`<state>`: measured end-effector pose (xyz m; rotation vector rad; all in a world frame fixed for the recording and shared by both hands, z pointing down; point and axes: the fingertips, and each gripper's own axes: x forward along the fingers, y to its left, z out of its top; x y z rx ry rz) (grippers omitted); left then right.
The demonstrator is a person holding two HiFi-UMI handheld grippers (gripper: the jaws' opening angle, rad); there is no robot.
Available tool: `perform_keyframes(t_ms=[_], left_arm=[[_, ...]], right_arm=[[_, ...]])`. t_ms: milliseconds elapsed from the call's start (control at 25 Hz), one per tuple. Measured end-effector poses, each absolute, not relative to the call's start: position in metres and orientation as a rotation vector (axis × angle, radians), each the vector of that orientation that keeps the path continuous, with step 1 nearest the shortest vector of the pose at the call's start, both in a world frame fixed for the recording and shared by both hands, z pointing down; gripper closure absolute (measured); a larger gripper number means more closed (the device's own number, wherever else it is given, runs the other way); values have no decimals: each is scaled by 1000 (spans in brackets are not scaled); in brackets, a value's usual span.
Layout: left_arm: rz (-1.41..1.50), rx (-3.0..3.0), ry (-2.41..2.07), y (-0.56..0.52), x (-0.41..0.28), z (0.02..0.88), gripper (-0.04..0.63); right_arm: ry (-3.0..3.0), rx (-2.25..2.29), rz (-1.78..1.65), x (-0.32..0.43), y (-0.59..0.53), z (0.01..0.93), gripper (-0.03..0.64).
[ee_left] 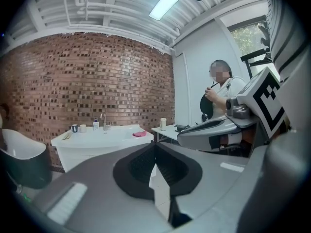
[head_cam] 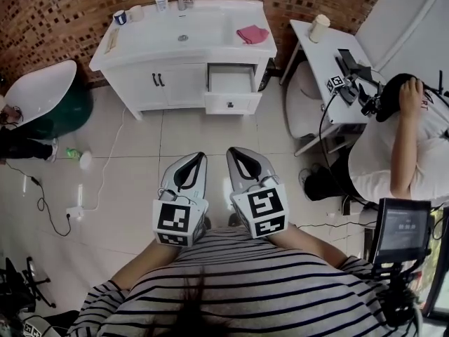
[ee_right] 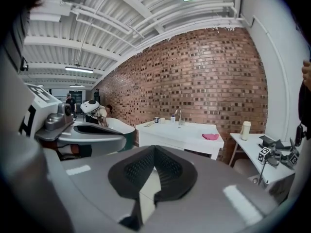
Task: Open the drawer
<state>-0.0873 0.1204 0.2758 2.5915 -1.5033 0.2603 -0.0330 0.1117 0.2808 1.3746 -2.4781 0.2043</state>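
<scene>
The white vanity cabinet (head_cam: 168,83) stands against the brick wall, far ahead of me. Its upper right drawer (head_cam: 230,93) is pulled out and its inside shows empty. Both grippers are held close to my body, well short of the cabinet and side by side over the tiled floor. My left gripper (head_cam: 198,155) is shut with nothing in it. My right gripper (head_cam: 233,150) is also shut and empty. The left gripper view shows the jaw tips (ee_left: 155,143) meeting, with the cabinet (ee_left: 97,144) far beyond. In the right gripper view the tips (ee_right: 154,147) meet too.
A pink cloth (head_cam: 252,34) lies on the vanity top beside the sink. A side table with a paper cup (head_cam: 319,28) stands to the right, and a seated person (head_cam: 400,153) is beside it. A white tub chair (head_cam: 38,90) and a floor cable (head_cam: 74,213) are at the left.
</scene>
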Motion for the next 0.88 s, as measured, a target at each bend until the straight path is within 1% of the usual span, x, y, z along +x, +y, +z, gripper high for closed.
perform_keyframes(t_ms=[880], left_arm=[[270,2547,-1476,114,-94,293,580]], right_arm=[[-2476,1320,221,-47,102,295,615]])
